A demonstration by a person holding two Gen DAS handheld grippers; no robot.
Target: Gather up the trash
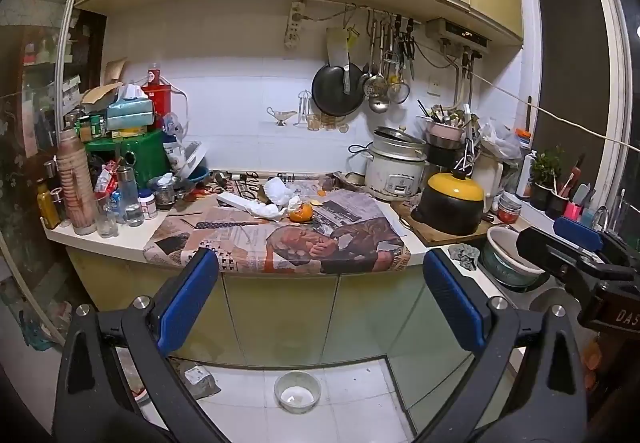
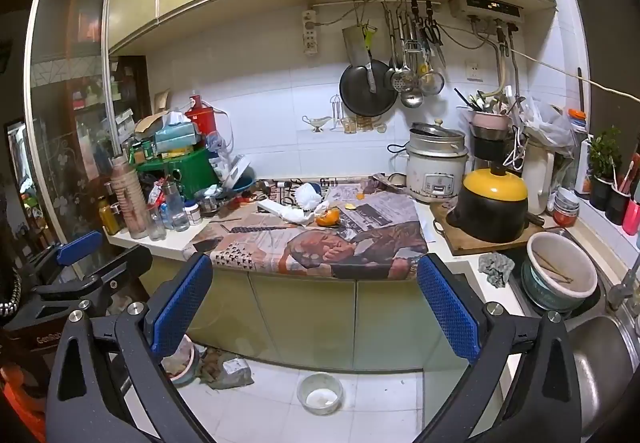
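Both tongs, left point(image 1: 320, 303) and right point(image 2: 314, 299), stand wide open and empty, well back from the surface point(image 1: 120, 243). Crumpled white tissue point(image 1: 278, 191) lies mid-surface on newspaper beside orange peel point(image 1: 301, 213); likely light and soft, best pinched at its bulk.

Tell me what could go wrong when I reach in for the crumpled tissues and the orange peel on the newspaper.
1. The newspaper overhangs the counter edge; dragging trash toward you could pull the sheet and everything on it off.
2. The white crumpled tissues lie against the peeled orange and a white power strip; a wide grab may catch those too.
3. Both the left gripper and the right gripper are open and close together, so they may collide.
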